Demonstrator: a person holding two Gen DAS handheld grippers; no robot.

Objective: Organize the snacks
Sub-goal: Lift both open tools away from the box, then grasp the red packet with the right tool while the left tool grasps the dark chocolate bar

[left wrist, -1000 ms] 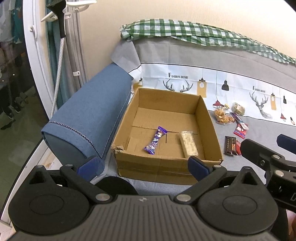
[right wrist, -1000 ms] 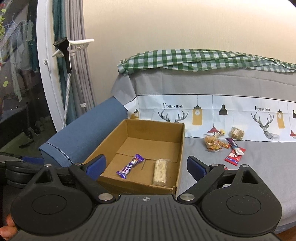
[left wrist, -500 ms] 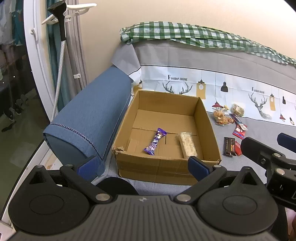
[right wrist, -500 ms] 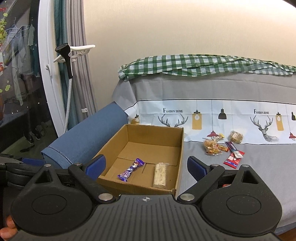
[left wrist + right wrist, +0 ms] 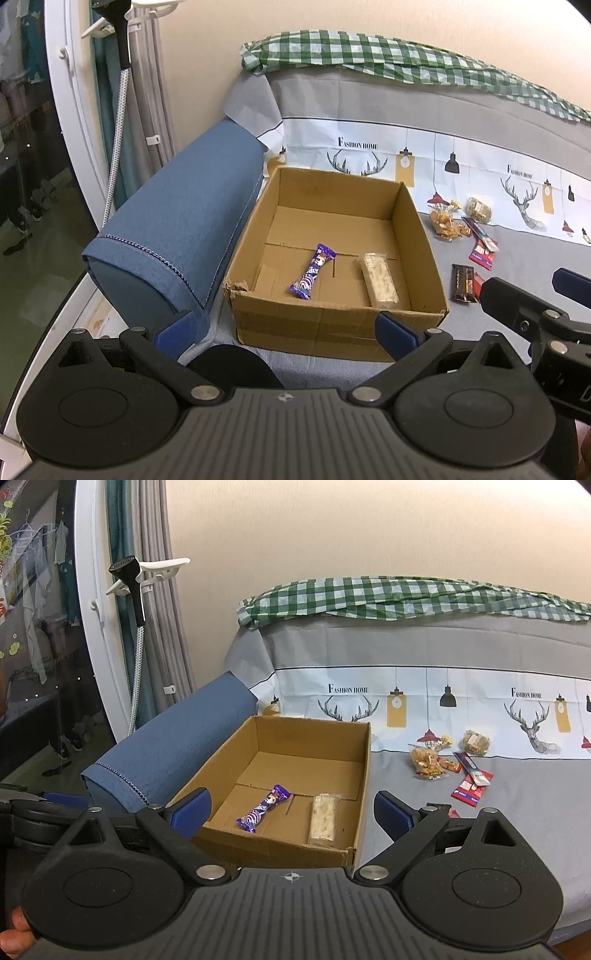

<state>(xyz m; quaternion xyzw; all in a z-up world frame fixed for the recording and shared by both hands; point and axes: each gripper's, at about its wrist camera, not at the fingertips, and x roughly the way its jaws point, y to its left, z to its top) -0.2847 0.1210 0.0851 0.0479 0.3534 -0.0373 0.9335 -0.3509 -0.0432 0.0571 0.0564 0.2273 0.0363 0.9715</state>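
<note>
Left tool (image 5: 284, 328) and right tool (image 5: 291, 808) both spread wide, empty. Box (image 5: 421, 236) contains purple bar (image 5: 312, 271) beside pale bar (image 5: 380, 280).

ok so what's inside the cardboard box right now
Inside the cardboard box lie two snacks, apart from each other: a purple wrapped bar and a pale bar in clear wrap. The near wall hides the strip of floor just behind it.

The sofa cover (image 5: 424, 701) carries the printed text "FASHION HOME" twice, above the deer-antler motifs. Snack wrapper print is too small to read.
</note>
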